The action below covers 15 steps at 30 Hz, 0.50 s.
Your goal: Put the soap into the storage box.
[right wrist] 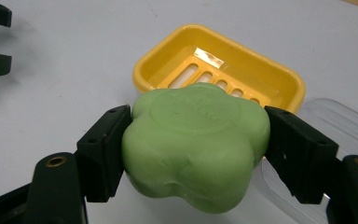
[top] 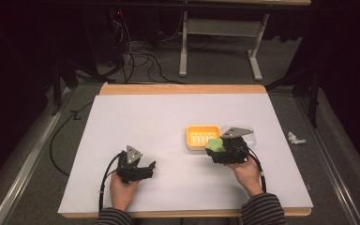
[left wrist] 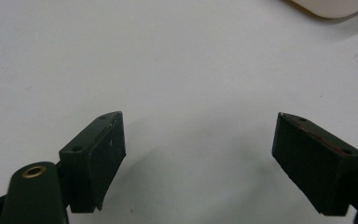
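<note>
A green flower-shaped soap sits clamped between the two black jaws of my right gripper. It hangs just in front of a yellow slotted soap dish, above the white table. From above, the soap and right gripper are at the near right corner of the dish. My left gripper rests low on the table at the left, jaws wide apart, and the left gripper has nothing between them.
A clear plastic lid lies right of the dish, partly under my right jaw. The white sheet covers the wooden table. A crumpled white scrap lies off the table's right edge. Cables trail on the floor behind.
</note>
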Available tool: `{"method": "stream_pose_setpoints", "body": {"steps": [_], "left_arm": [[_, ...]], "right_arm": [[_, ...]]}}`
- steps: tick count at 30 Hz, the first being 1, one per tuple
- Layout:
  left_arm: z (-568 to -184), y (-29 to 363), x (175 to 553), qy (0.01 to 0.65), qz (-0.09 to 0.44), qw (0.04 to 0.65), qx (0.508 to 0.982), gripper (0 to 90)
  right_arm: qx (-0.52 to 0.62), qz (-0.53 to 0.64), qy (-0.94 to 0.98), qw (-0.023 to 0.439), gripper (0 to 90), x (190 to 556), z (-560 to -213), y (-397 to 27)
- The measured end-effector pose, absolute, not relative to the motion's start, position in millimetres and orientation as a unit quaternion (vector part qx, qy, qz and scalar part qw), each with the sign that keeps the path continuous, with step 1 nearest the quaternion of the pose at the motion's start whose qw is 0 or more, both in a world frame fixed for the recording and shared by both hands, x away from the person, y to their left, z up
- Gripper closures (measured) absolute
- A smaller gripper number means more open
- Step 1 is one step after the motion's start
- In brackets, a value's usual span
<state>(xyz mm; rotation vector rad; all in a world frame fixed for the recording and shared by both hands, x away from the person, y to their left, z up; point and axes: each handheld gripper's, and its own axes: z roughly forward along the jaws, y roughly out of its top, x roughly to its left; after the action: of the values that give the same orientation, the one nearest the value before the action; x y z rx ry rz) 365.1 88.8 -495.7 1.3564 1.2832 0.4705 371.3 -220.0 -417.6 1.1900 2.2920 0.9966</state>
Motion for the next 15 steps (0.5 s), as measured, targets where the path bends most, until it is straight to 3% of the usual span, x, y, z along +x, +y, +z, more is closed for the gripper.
{"method": "stream_pose_setpoints", "body": {"steps": [15], "left_arm": [[-495.6,89.1,364.8,0.545,0.198,0.572,0.58,17.6]], "right_arm": [[0.45,0.355,0.798,0.185,27.3,403.4,-428.2,-210.9]]}}
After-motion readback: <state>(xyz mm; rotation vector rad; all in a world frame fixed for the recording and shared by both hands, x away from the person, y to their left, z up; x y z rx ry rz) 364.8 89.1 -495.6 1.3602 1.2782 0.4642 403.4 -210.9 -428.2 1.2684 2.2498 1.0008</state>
